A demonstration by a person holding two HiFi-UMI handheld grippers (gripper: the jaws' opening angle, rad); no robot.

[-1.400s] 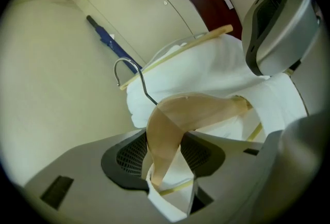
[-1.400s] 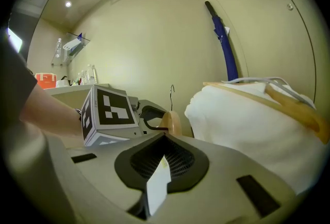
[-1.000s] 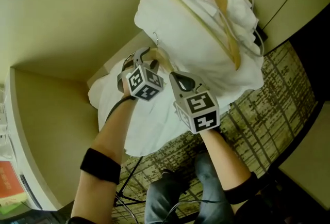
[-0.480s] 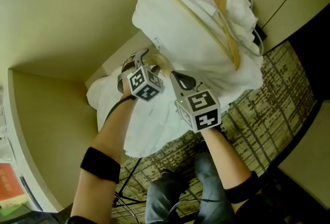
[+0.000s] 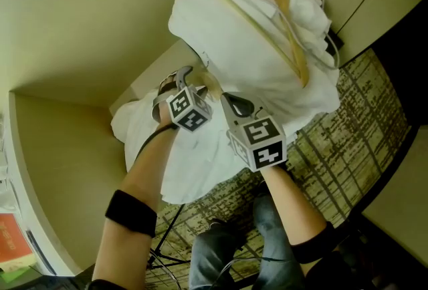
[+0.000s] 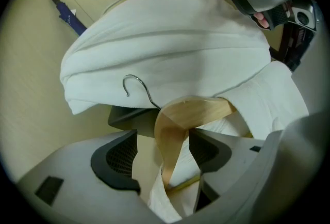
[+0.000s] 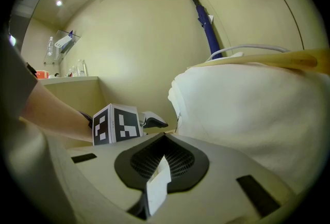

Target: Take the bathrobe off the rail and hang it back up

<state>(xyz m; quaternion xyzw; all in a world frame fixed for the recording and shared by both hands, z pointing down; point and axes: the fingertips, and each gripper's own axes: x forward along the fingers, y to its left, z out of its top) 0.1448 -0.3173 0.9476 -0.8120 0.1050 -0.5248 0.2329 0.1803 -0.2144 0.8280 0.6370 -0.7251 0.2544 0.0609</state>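
Wooden hanger (image 6: 178, 125) of the white bathrobe (image 5: 194, 158) stands between the left gripper's (image 6: 162, 153) wide jaws, which have just been opening, pads off it. The right gripper (image 7: 157, 171) is clamped on seemingly a bathrobe fold, near-left of a second robe (image 5: 254, 35).

Setting: hotel-type room. Patterned carpet (image 5: 368, 121); white bathrobe (image 6: 170, 47) beyond the left jaws, wooden hanger (image 6: 191, 114) between them. Umbrella (image 7: 207, 29) against cream wall (image 7: 134, 52), beyond the right jaws.

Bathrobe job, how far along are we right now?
Looks done: the bathrobe is unhooked, the hook of its hanger catching nothing. In hand: the right claw pinches a strip of white cloth; the left claw has just been opening, hanger between its jaws, unpressed. Left: hanging it back up.
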